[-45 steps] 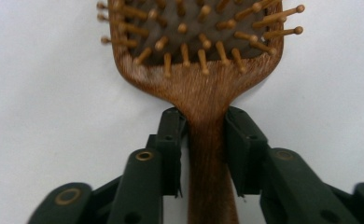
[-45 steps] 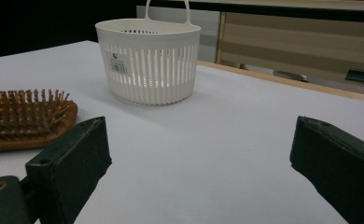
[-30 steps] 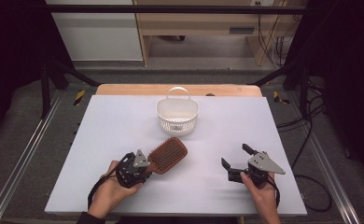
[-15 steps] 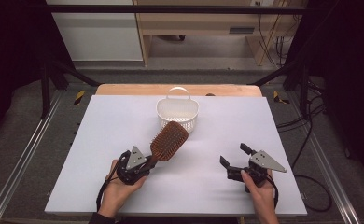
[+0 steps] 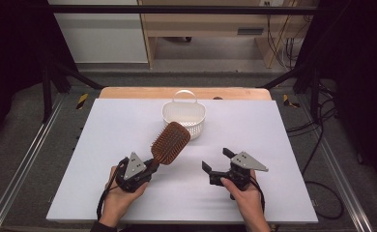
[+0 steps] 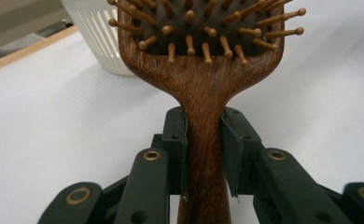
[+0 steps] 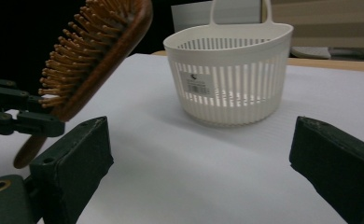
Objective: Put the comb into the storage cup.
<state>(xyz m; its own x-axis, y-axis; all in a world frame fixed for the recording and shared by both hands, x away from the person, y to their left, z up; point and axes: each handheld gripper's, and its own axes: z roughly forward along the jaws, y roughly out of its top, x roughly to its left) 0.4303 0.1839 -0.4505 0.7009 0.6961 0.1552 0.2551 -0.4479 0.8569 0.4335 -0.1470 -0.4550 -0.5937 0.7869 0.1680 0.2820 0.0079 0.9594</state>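
Clamping the brush (image 5: pixel 169 143) by its wooden handle, the left gripper (image 5: pixel 148 169) holds it up off the table (image 5: pixel 104 125), head tilted toward the basket (image 5: pixel 184 116) and bristles facing the right gripper (image 5: pixel 214 162). In the left gripper view the two pads press the narrow neck of the handle from either side, just below where it widens into the head. The right gripper hovers low over the table with its jaws spread wide and nothing between them, aimed at the basket.

The likely job is dropping the brush into the basket, and a few things could spoil that. The grip sits on a smooth, tapering stretch of wood with the heavy head hanging beyond it, so the brush may pivot or slide in the pads if swung fast. The basket looks light and stands free; a nudge from the brush head against its rim could push it away or tip it. Its arched handle crosses the opening, so the head may catch there. The brush seems longer than the basket is deep, so it may lean and topple the basket once released.
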